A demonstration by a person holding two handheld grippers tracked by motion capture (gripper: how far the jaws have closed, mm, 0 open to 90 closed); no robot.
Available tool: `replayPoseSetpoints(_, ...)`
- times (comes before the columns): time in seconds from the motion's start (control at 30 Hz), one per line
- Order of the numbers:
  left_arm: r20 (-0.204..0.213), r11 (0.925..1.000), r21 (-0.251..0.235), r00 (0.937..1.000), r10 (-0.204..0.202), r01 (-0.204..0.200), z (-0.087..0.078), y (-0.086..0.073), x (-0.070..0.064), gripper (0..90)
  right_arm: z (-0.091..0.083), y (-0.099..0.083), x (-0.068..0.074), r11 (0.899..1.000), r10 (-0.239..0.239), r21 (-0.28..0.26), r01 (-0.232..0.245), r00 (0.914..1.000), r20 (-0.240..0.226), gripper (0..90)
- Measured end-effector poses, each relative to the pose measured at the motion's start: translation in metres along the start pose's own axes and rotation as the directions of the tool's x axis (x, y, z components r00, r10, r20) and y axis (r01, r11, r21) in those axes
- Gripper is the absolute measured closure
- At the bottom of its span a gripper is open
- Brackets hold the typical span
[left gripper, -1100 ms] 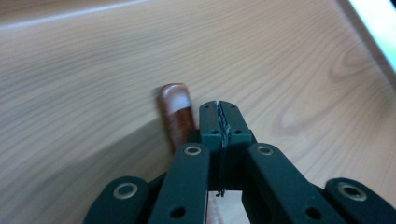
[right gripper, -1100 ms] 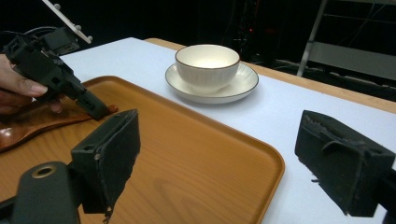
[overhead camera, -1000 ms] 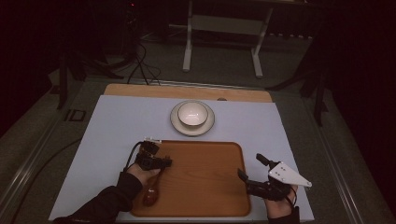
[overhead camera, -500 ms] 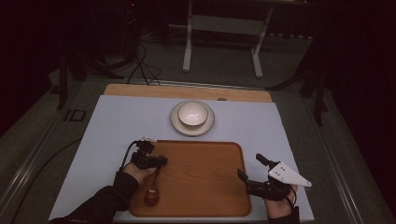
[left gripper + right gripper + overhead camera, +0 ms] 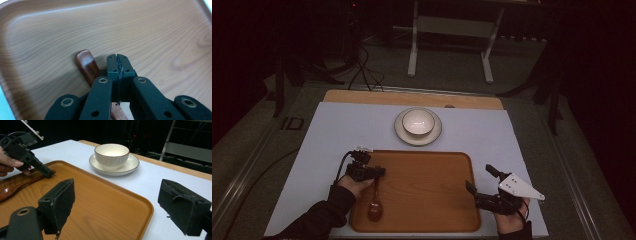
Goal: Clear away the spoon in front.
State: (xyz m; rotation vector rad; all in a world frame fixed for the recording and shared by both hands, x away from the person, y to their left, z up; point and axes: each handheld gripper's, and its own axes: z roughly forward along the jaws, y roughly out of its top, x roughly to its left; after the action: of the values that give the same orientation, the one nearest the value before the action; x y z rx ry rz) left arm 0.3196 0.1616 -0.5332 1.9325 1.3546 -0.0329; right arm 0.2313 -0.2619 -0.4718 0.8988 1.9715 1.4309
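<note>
Lying on the left part of the wooden tray (image 5: 422, 190) is a dark red-brown wooden spoon (image 5: 375, 202), its bowl toward the tray's near edge and its handle pointing away. The left claw (image 5: 381, 171) sits over the handle end; in the left gripper view its jaws are pressed together with nothing between them, the handle tip (image 5: 86, 65) just beside them on the left. The right claw (image 5: 479, 182) hovers at the tray's right rim, jaws spread wide and holding nothing. Beyond the tray, on the pale blue tabletop (image 5: 337, 130), a white bowl (image 5: 417, 122) stands on a white saucer (image 5: 402, 131), well apart from both claws.
</note>
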Motion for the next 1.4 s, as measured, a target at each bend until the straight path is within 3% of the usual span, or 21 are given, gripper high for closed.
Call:
replayPoseSetpoints(0.1, 0.039, 0.9990, -0.039, 0.9990, 0.022, -0.020, -0.005, 0.002, -0.004, 82.5, 0.000, 0.000, 0.000, 1.000, -0.004, -0.003, 0.004, 1.0000, 0.000, 14.1)
replayPoseSetpoints(0.2, 0.061, 0.9948, -0.079, 0.9958, 0.069, -0.064, -0.013, 0.005, -0.011, 74.7, 0.000, 0.000, 0.000, 1.000, -0.004, -0.002, 0.004, 1.0000, 0.000, 14.1)
replayPoseSetpoints(0.27, 0.051, 0.9887, -0.116, 0.9936, 0.101, -0.095, -0.019, 0.008, -0.016, 63.0, 0.000, 0.000, 0.000, 1.000, -0.005, -0.003, 0.005, 1.0000, 0.000, 14.1)
replayPoseSetpoints(0.37, 0.089, 0.9829, -0.159, 0.9902, 0.108, -0.093, -0.028, 0.012, -0.022, 38.6, 0.000, 0.000, 0.000, 1.000, -0.005, -0.003, 0.005, 1.0000, 0.000, 14.1)
replayPoseSetpoints(0.47, 0.129, 0.9726, -0.194, 0.9795, 0.155, -0.129, -0.036, 0.014, -0.027, 21.2, 0.000, 0.000, 0.000, 1.000, -0.004, -0.003, 0.004, 1.0000, 0.000, 14.1)
replayPoseSetpoints(0.5, 0.129, 0.9726, -0.194, 0.9795, 0.155, -0.129, -0.036, 0.014, -0.027, 14.6, 0.000, 0.000, 0.000, 1.000, -0.004, -0.003, 0.004, 1.0000, 0.000, 14.1)
replayPoseSetpoints(0.53, 0.149, 0.9662, -0.212, 0.9722, 0.180, -0.147, -0.041, 0.015, -0.030, 14.6, 0.000, 0.000, 0.000, 1.000, -0.005, -0.004, 0.005, 1.0000, 0.001, 14.1)
replayPoseSetpoints(0.63, 0.137, 0.9504, -0.247, 0.9642, 0.227, -0.189, -0.048, 0.014, -0.033, 0.7, 0.000, 0.000, 0.001, 1.000, -0.008, -0.003, 0.008, 1.0000, -0.003, 14.1)
replayPoseSetpoints(0.7, 0.138, 0.9467, -0.258, 0.9625, 0.234, -0.193, -0.051, 0.014, -0.034, 0.6, 0.000, 0.000, 0.002, 1.000, -0.007, -0.002, 0.007, 1.0000, -0.004, 14.1)
replayPoseSetpoints(0.73, 0.153, 0.9399, -0.283, 0.9585, 0.241, -0.191, -0.058, 0.013, -0.033, 0.6, 0.001, 0.000, 0.002, 1.000, -0.006, -0.002, 0.006, 1.0000, -0.005, 14.1)
replayPoseSetpoints(0.8, 0.140, 0.9323, -0.304, 0.9590, 0.247, -0.195, -0.064, 0.011, -0.033, 0.3, 0.001, 0.000, 0.002, 1.000, -0.007, -0.001, 0.007, 1.0000, -0.004, 14.1)
replayPoseSetpoints(0.9, 0.149, 0.9275, -0.319, 0.9561, 0.253, -0.196, -0.072, 0.007, -0.032, 0.3, 0.001, 0.000, 0.002, 1.000, -0.007, -0.001, 0.007, 1.0000, -0.005, 14.1)
replayPoseSetpoints(1.0, 0.161, 0.9264, -0.323, 0.9534, 0.255, -0.193, -0.077, 0.001, -0.029, 0.3, 0.001, 0.000, 0.003, 1.000, -0.004, 0.004, 0.004, 1.0000, -0.006, 14.1)
replayPoseSetpoints(1.17, 0.136, 0.9224, -0.302, 0.9467, 0.292, -0.241, -0.087, -0.009, -0.028, 0.2, 0.003, -0.001, 0.003, 1.000, -0.010, 0.009, 0.010, 0.9999, -0.008, 14.1)
replayPoseSetpoints(1.2, 0.123, 0.9193, -0.303, 0.9463, 0.299, -0.251, -0.089, -0.012, -0.028, 0.0, 0.003, -0.001, 0.003, 1.000, -0.010, 0.011, 0.010, 0.9999, -0.007, 14.1)
replayPoseSetpoints(1.3, 0.126, 0.9202, -0.304, 0.9472, 0.295, -0.246, -0.095, -0.018, -0.026, 0.0, 0.004, -0.001, 0.004, 1.000, -0.009, 0.017, 0.009, 0.9999, -0.009, 14.1)
replayPoseSetpoints(1.4, 0.117, 0.9165, -0.307, 0.9455, 0.304, -0.257, -0.098, -0.024, -0.024, 0.0, 0.005, -0.001, 0.005, 1.000, -0.009, 0.019, 0.009, 0.9999, -0.012, 14.1)
